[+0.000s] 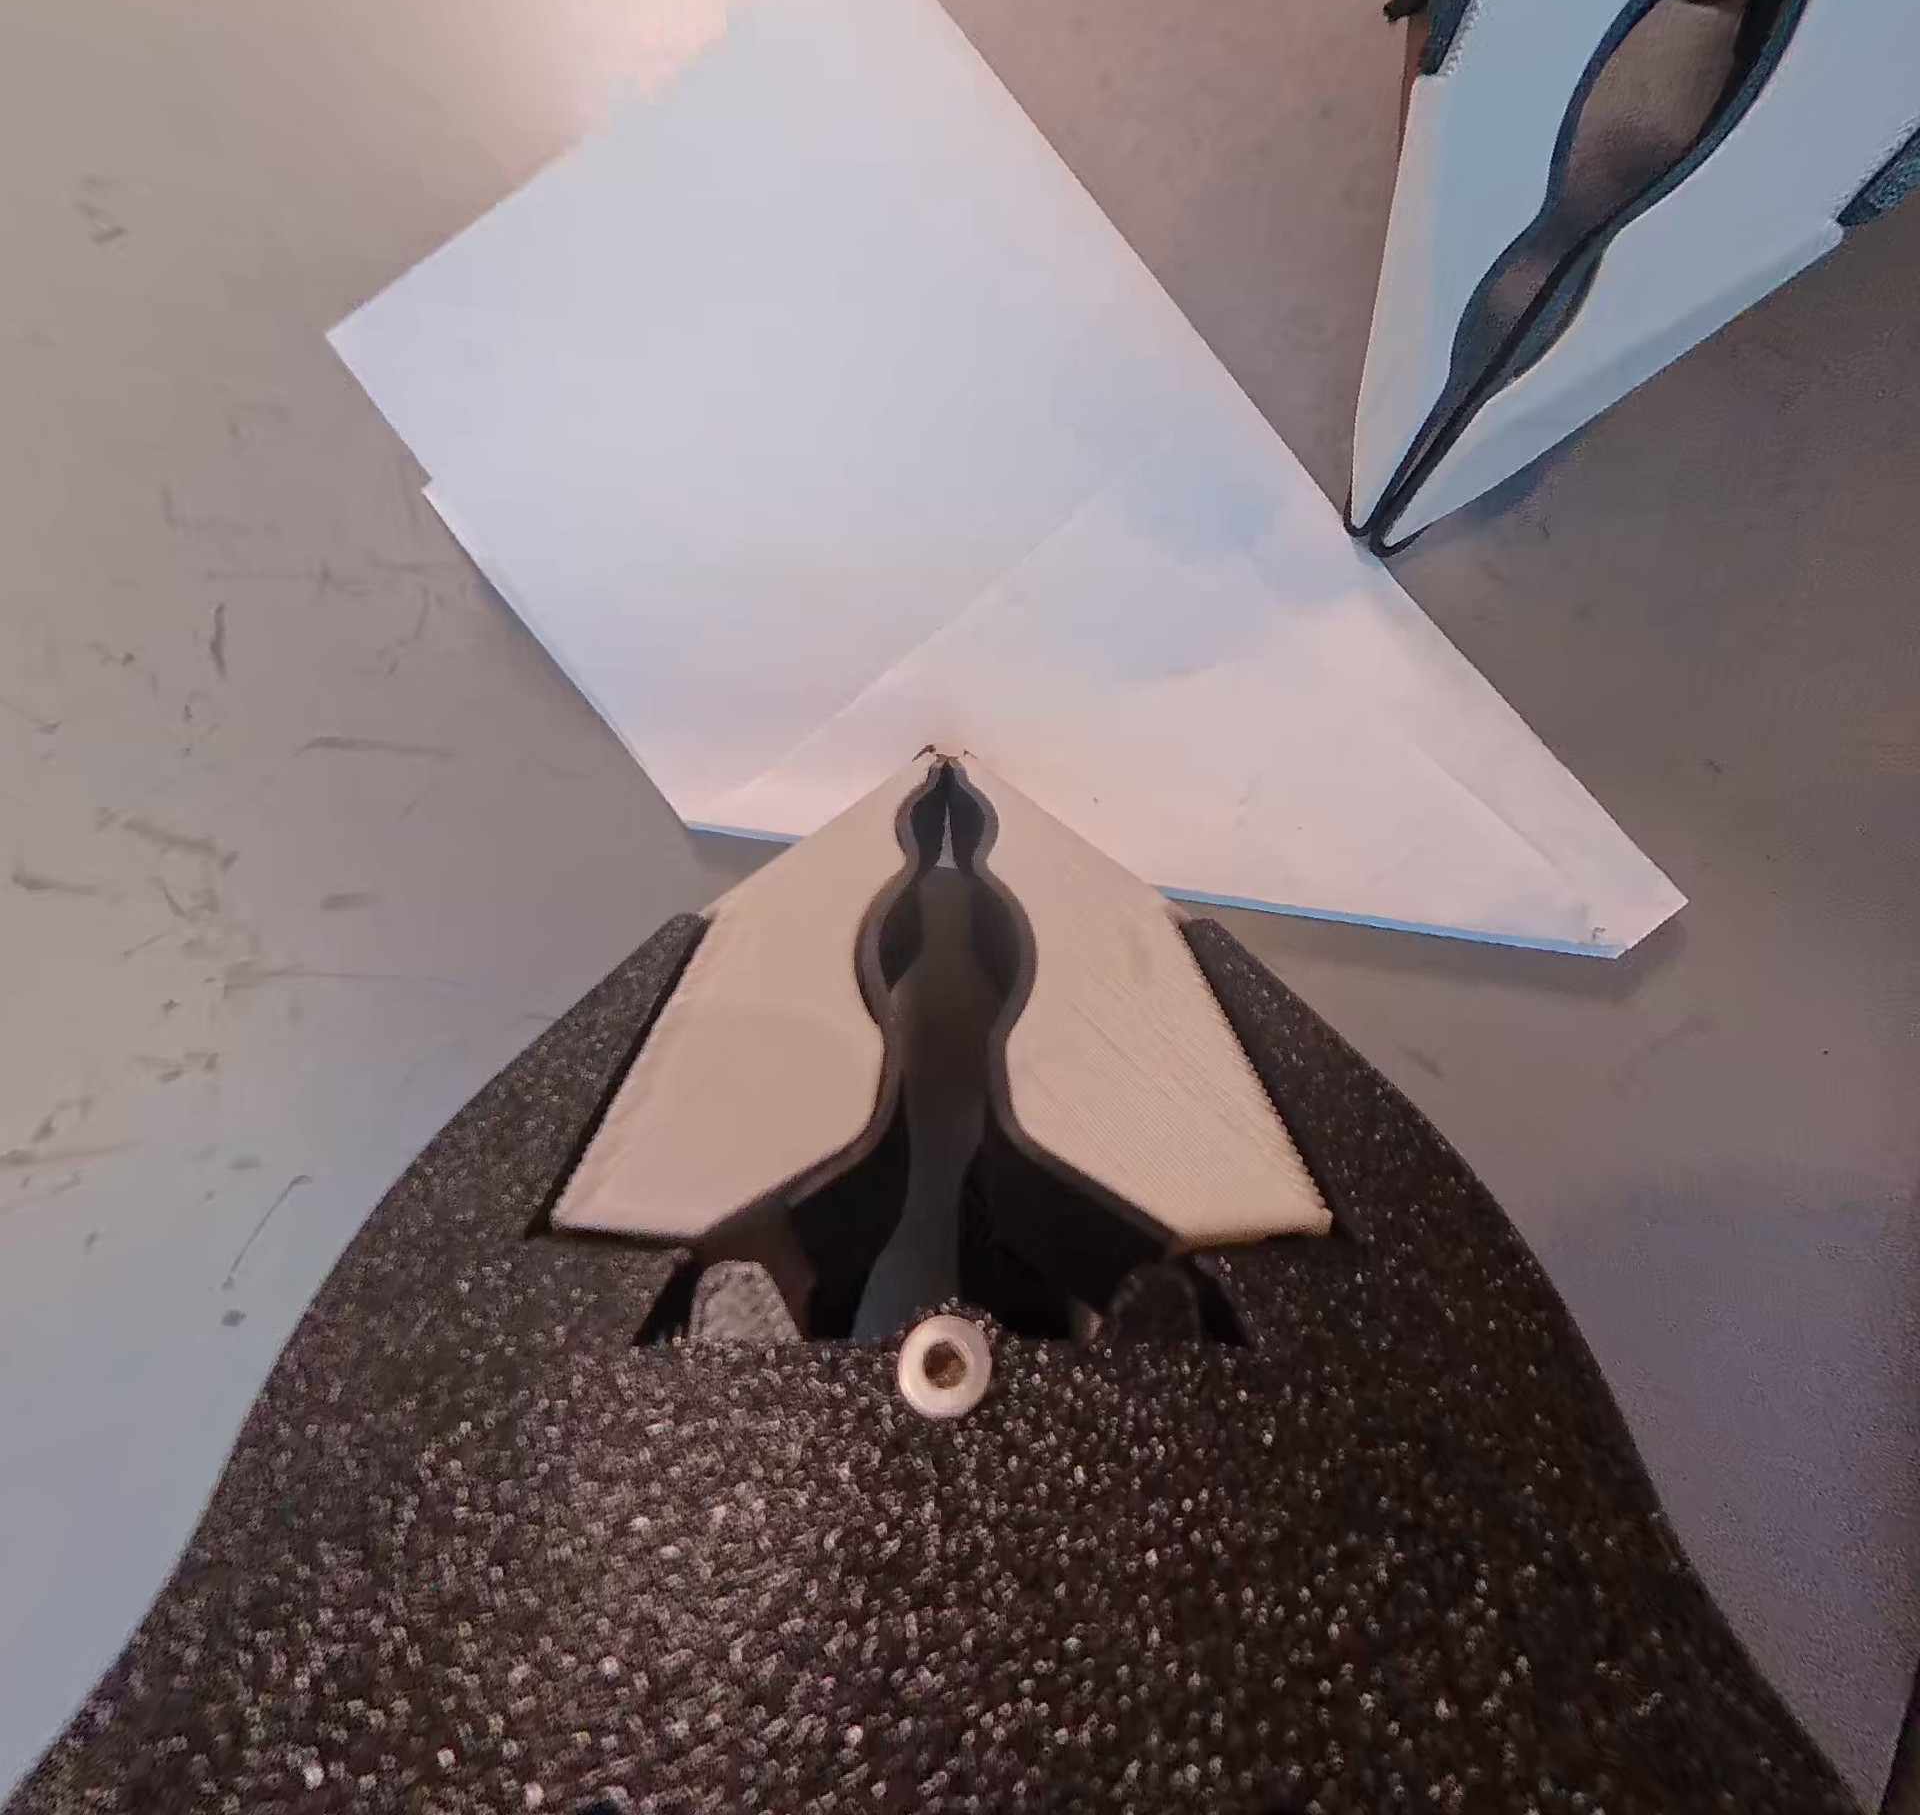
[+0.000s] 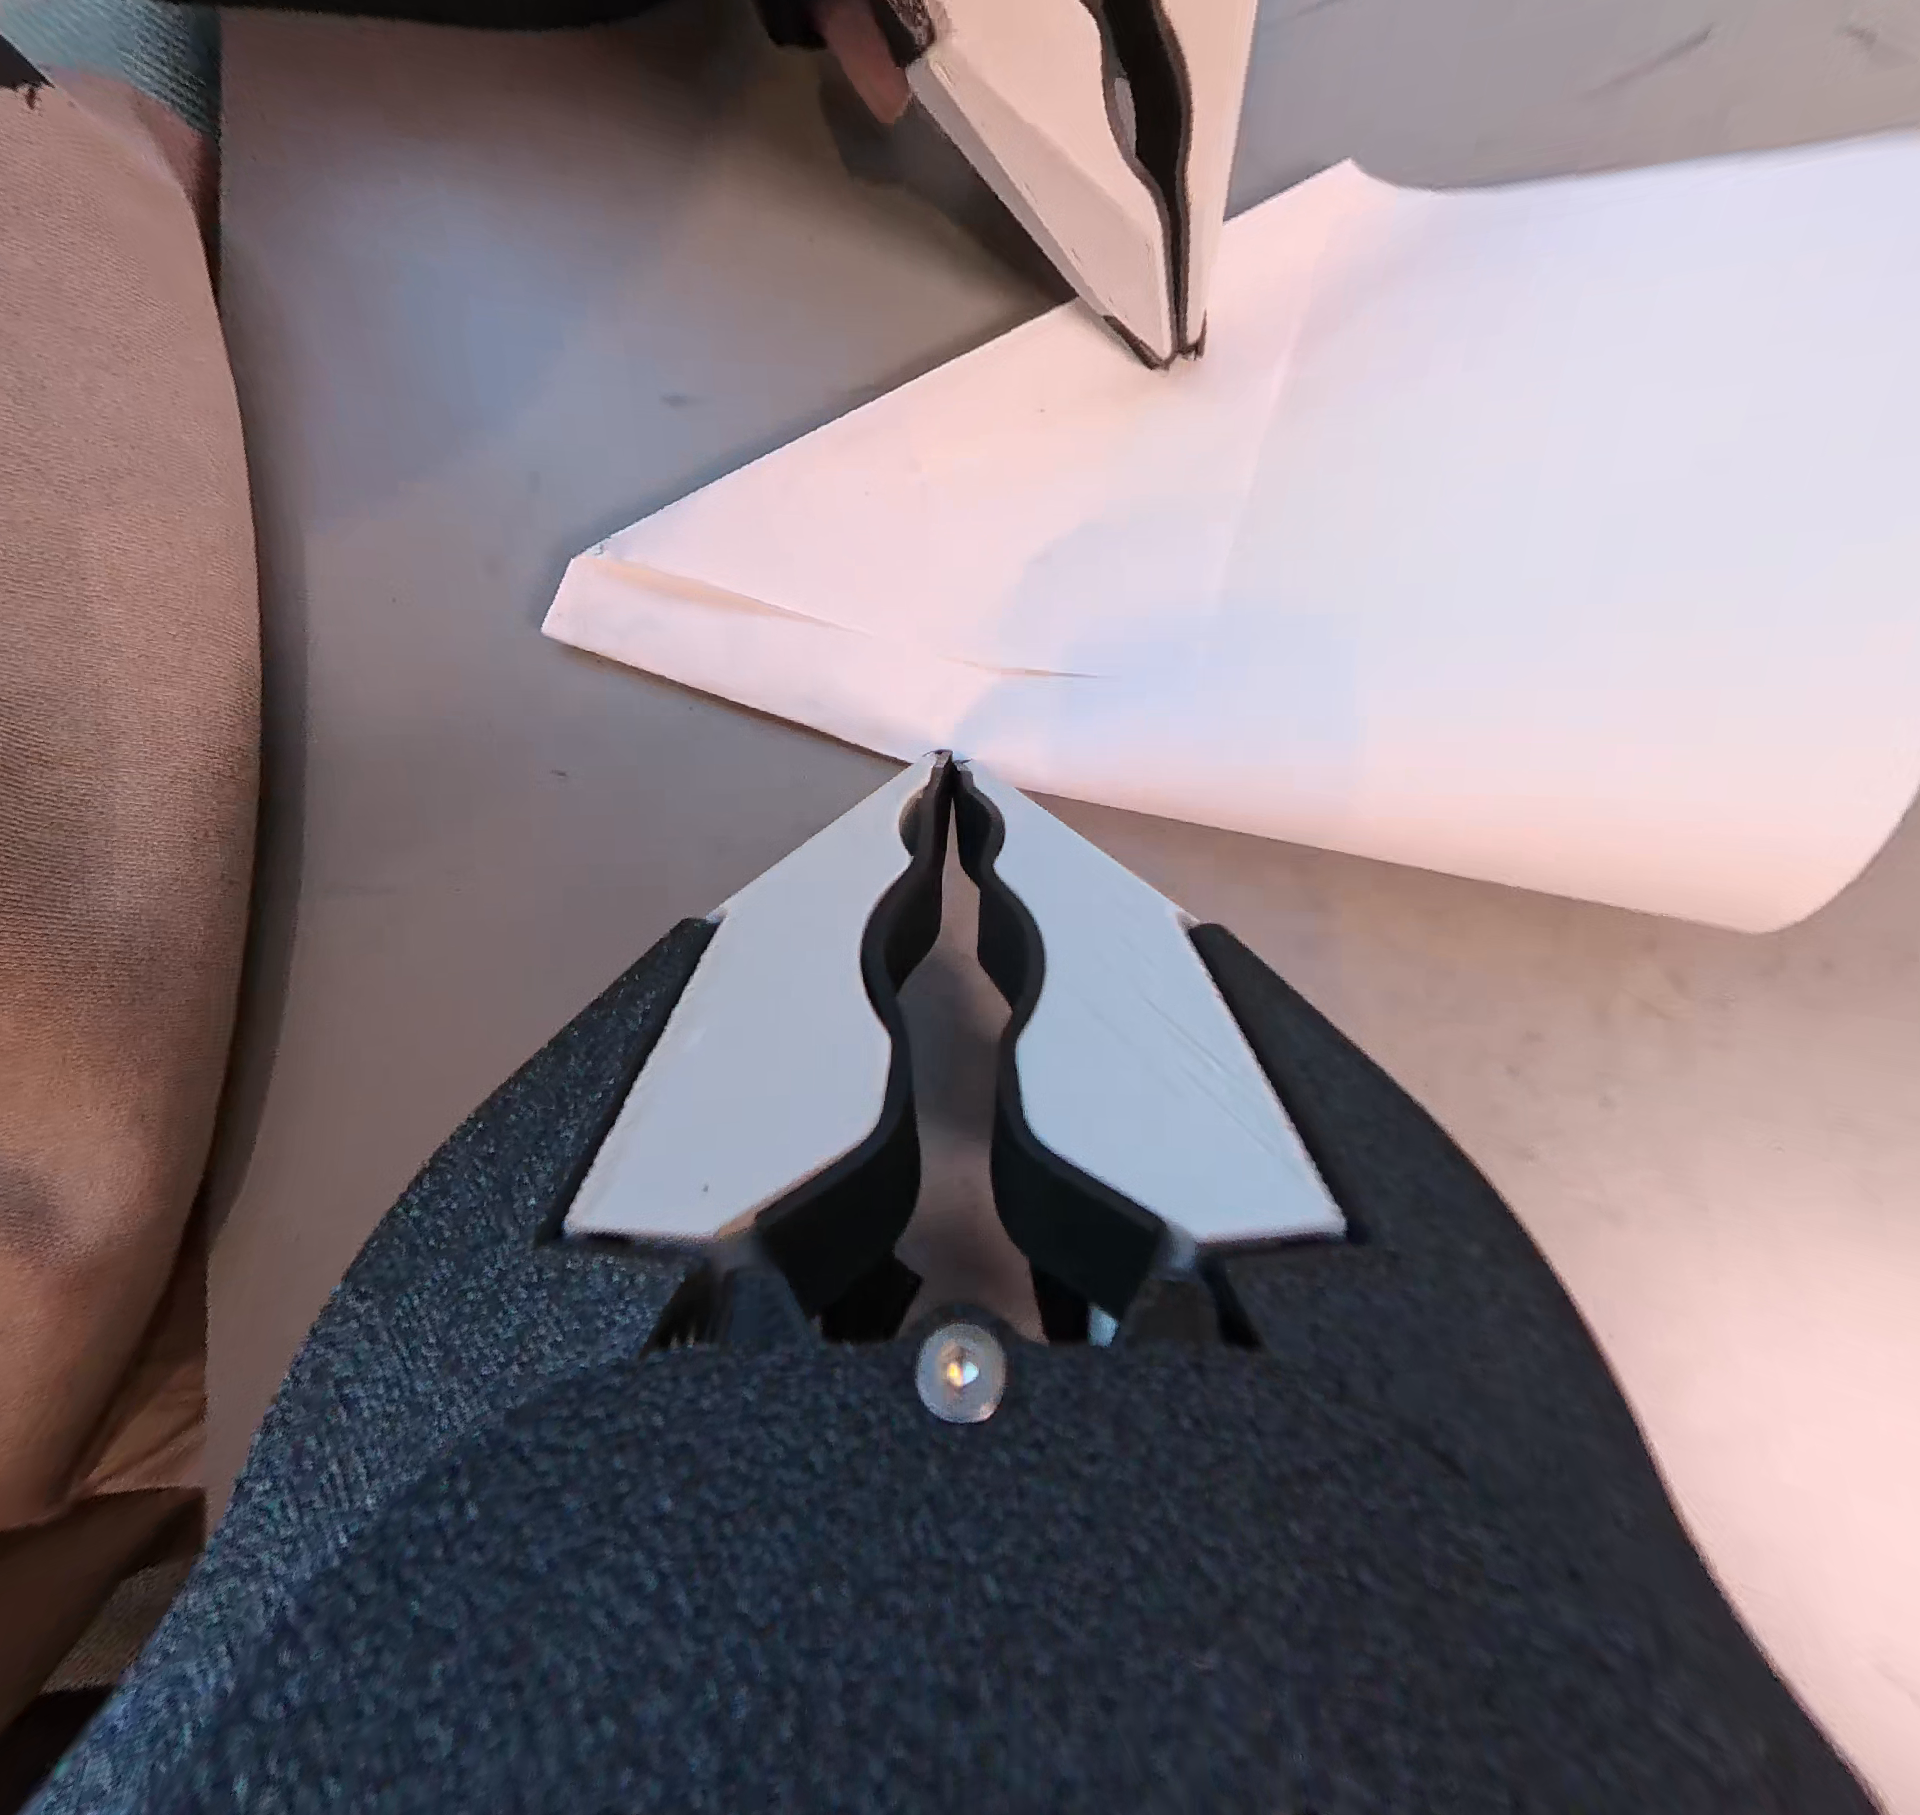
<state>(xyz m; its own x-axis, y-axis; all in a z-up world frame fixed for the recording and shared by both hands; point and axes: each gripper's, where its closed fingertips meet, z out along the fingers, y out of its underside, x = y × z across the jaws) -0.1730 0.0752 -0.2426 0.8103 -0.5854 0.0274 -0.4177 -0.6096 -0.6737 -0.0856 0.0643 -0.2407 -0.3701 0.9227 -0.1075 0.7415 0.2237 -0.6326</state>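
Observation:
A folded white paper sheet [image 1: 831, 363] lies on the grey table [image 1: 208, 830], with a triangular flap [image 1: 1247, 726] folded over its near right part. My left gripper [image 1: 943, 763] is shut, its tips pressing down on the flap's corner. It stands upright on the paper in the right wrist view [image 2: 1172, 357]. My right gripper [image 2: 943, 759] is shut, its tips touching the table right at the paper's [image 2: 1351, 570] near edge. In the left wrist view it [image 1: 1377, 539] meets the paper's right edge at the top end of the flap's crease. Neither gripper holds anything.
A person's light brown clothing [image 2: 104, 674] fills the left side of the right wrist view. A dark sleeve and a hand [image 2: 852, 40] hold the left gripper at the top. The table surface is scratched. The paper's far end curls up slightly [image 2: 1766, 882]. One gripper's finger ends stand about 10 cm off the other's.

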